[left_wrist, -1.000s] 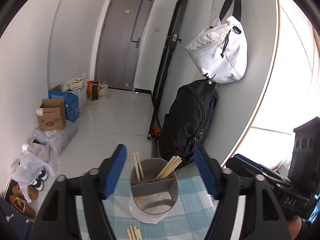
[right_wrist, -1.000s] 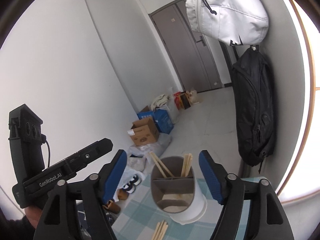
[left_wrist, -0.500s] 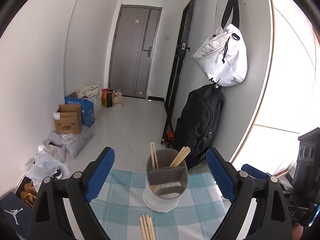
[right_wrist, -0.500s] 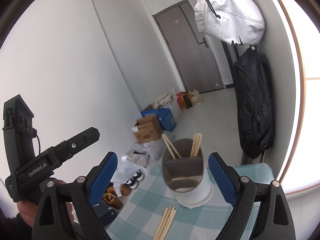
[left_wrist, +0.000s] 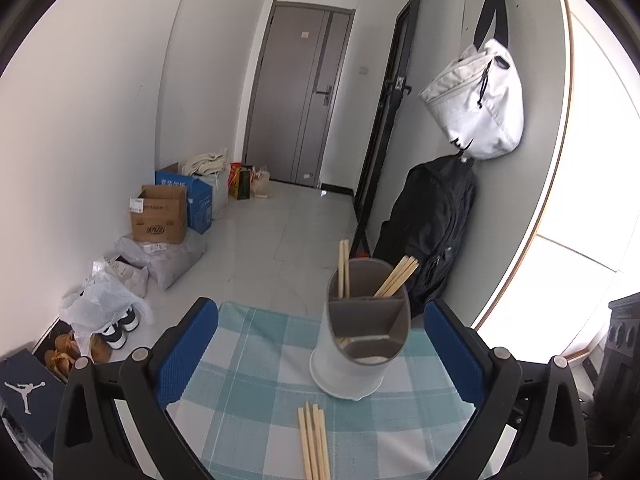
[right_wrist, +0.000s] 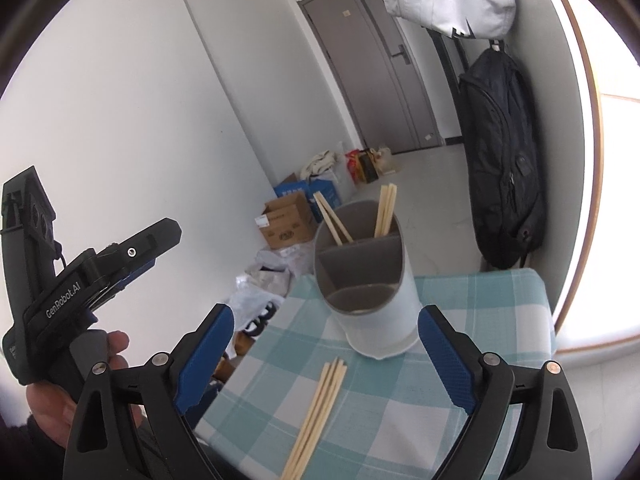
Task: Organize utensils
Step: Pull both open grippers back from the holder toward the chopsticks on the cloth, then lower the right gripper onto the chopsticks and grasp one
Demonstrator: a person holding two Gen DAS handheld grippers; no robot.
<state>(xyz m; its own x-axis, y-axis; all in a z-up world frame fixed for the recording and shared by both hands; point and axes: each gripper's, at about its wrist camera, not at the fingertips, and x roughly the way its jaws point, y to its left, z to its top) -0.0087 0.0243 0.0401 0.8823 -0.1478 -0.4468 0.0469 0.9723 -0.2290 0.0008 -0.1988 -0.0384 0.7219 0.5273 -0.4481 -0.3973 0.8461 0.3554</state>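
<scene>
A grey and white utensil holder (left_wrist: 360, 344) stands upright on a blue checked tablecloth (left_wrist: 248, 380). Chopsticks (left_wrist: 343, 268) stick out of its two back compartments; the front compartment looks empty. A small bundle of loose wooden chopsticks (left_wrist: 314, 440) lies flat on the cloth just in front of the holder. My left gripper (left_wrist: 320, 306) hovers above them with its jaws opening and nothing between the blue pads. In the right wrist view, the holder (right_wrist: 372, 280) and loose chopsticks (right_wrist: 320, 396) lie ahead of my right gripper (right_wrist: 325, 312), which is open and empty.
A hand (right_wrist: 52, 400) holds the left gripper's handle at the left of the right wrist view. The table's left edge drops to a floor with shoes, bags and cardboard boxes (left_wrist: 160, 220). A black backpack (left_wrist: 432, 232) and a white bag (left_wrist: 480, 104) hang on the wall behind.
Both grippers' jaws have spread wider. Both have sunk and pulled back from the holder, so more of the cloth and the loose chopsticks shows.
</scene>
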